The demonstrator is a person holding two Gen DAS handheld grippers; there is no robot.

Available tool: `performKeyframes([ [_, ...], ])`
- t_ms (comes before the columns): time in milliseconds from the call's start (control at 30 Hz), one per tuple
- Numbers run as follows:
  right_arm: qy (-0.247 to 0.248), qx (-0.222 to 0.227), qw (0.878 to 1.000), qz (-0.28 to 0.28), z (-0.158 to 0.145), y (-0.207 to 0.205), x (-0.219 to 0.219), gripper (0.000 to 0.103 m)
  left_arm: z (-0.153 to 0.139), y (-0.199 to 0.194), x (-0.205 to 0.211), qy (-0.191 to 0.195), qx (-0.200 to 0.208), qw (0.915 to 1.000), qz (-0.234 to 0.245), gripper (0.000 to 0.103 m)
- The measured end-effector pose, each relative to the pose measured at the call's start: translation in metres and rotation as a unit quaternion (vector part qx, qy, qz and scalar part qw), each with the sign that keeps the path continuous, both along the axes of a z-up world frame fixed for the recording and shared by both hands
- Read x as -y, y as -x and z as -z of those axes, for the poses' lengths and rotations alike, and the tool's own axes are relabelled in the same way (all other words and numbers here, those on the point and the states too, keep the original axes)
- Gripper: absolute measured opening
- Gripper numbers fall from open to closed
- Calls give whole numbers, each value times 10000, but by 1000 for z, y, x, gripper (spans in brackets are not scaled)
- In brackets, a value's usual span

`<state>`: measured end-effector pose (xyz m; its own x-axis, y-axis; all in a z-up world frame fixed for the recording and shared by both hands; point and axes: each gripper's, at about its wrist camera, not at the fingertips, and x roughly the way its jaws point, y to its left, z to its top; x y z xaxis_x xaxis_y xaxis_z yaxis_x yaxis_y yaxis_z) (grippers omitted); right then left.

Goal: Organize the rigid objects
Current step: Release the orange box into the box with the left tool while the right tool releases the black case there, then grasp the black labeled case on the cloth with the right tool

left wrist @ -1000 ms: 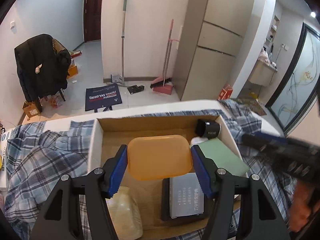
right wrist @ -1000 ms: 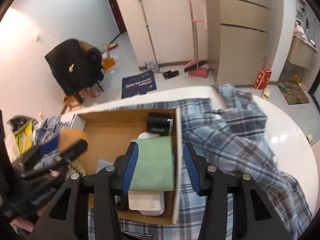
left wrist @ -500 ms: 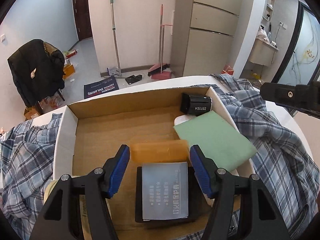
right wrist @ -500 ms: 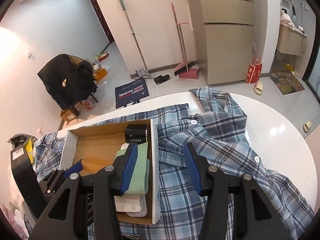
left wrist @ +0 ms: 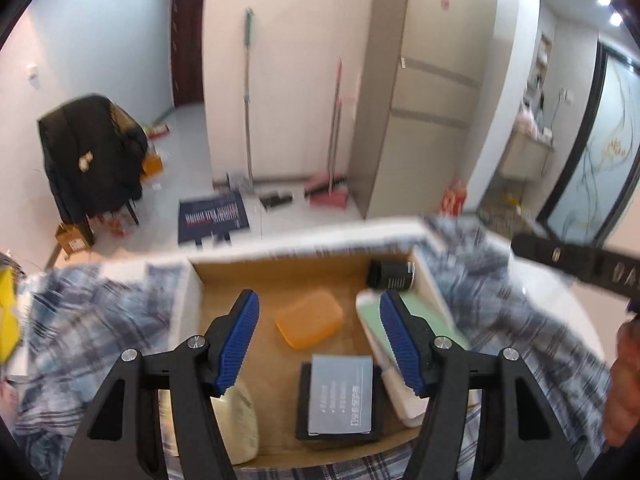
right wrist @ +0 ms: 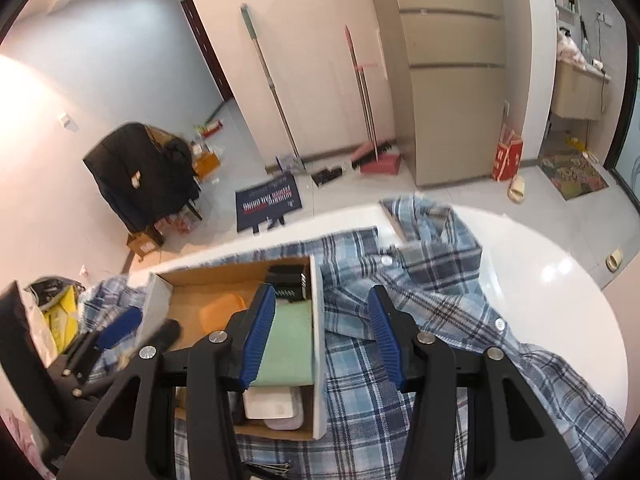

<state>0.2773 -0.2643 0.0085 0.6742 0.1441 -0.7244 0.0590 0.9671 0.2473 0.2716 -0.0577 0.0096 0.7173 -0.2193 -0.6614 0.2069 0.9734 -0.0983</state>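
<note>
Soap-like orange case (left wrist: 309,322) lies flat on the floor of the cardboard box (left wrist: 194,292), between my left tongs (left wrist: 318,340), which are released and hold nothing. My right tongs (right wrist: 322,336) gape empty over the box wall. The case looks light, stiff and smooth, likely slippery; I'd pinch its long sides.

Looks like someone's home: tall fridge (right wrist: 452,80), mop (right wrist: 268,80) and broom (right wrist: 362,92) leaning on the wall, jacket (right wrist: 136,176) over a chair, slippers (right wrist: 517,189) on the tile floor.
</note>
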Motion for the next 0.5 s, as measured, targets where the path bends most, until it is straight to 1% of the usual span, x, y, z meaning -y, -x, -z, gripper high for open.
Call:
performKeyframes([
  [67, 42, 244, 9997, 18, -17, 14, -4, 48, -30, 20, -9, 50, 491, 9987, -147, 73],
  [100, 80, 355, 9993, 12, -24, 21, -6, 48, -38, 27, -11, 87, 653, 9976, -198, 81],
  [133, 136, 454, 9989, 12, -31, 30, -8, 49, -53, 42, -16, 184, 922, 9950, -329, 87],
  [167, 199, 553, 9983, 34, -37, 41, -11, 50, -60, 46, -17, 229, 1003, 9941, -349, 87],
  [267, 587, 754, 9954, -116, -45, 76, -21, 53, -85, 71, -19, 213, 1187, 9926, -131, 87],
  [300, 728, 794, 9941, -106, -46, 87, -24, 53, -93, 81, -21, 180, 1328, 9909, -143, 87],
  [333, 801, 811, 9935, -84, -46, 95, -25, 53, -103, 96, -25, 158, 1571, 9873, -186, 87],
  [400, 746, 821, 9938, -114, -46, 108, -27, 53, -115, 120, -29, 131, 1877, 9819, -231, 87],
  [467, 663, 851, 9941, -142, -49, 117, -28, 53, -123, 137, -34, 105, 2011, 9793, -223, 89],
  [500, 657, 895, 9937, -151, -51, 122, -30, 53, -126, 146, -38, 94, 2052, 9784, -222, 91],
])
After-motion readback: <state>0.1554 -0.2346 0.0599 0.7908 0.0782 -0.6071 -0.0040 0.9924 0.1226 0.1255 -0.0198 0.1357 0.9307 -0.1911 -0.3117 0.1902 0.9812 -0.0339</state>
